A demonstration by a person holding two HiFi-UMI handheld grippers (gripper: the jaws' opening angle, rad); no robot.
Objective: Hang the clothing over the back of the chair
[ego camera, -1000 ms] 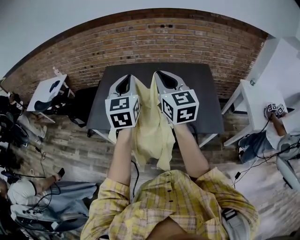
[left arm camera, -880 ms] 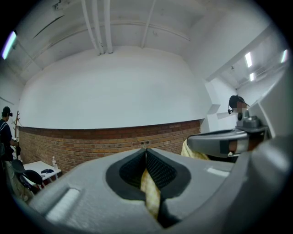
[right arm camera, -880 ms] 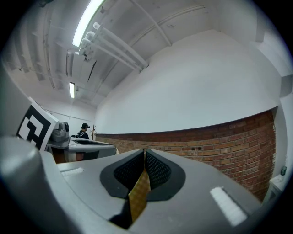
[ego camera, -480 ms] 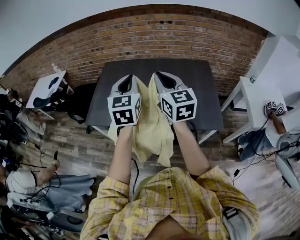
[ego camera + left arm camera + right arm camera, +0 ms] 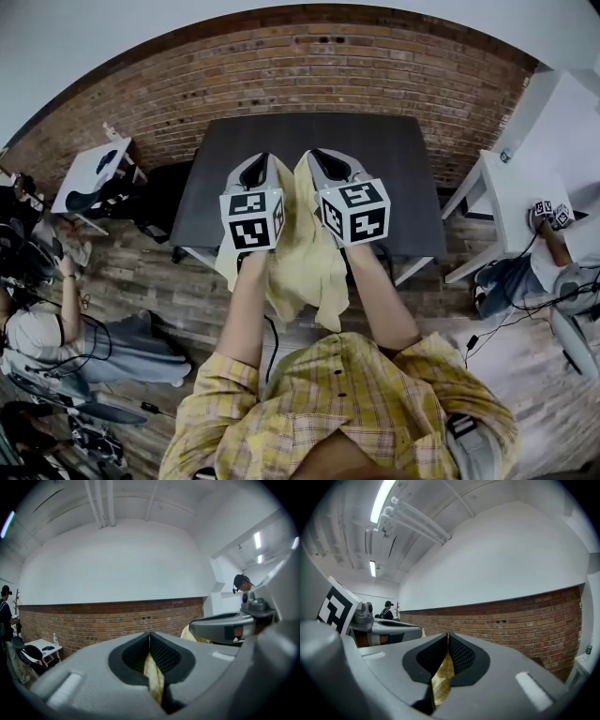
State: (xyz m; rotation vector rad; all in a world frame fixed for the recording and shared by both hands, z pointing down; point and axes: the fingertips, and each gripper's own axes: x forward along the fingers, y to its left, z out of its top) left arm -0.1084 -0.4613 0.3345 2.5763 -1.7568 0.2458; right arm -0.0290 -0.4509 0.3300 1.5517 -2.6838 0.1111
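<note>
**Operator:** What did my grip look like at that point?

**Observer:** You had both tools clamped on the yellow clothing (image 5: pixel 302 258). The left gripper (image 5: pixel 150 654) had its jaws pressed together on a thin fold. The right gripper (image 5: pixel 447 660) was closed on another fold. They sat side by side in the middle of the head view, and the cloth hung down between your forearms.

**Operator:** Where could it have gone wrong?

**Observer:** Each pinch looked narrow, so I judged a quick swing could have pulled the fabric out of one jaw. With the grippers that close together, the garment was bunched rather than spread. Draped like that, it could have slid off to one side. I also couldn't pick out a chair back for certain. The dark shape at the table's left edge was too unclear, so you risked aiming blind.

**Operator:** And the surroundings?

**Observer:** A dark grey table (image 5: pixel 398 164) stood under your grippers, against a brick wall (image 5: pixel 375 75) across the top of the frame. The floor (image 5: pixel 169 281) was wood planks. A small white side table (image 5: pixel 89 180) sat at the upper left and a white desk (image 5: pixel 511 202) at the right. A seated person (image 5: pixel 37 328) was at the lower left.
</note>
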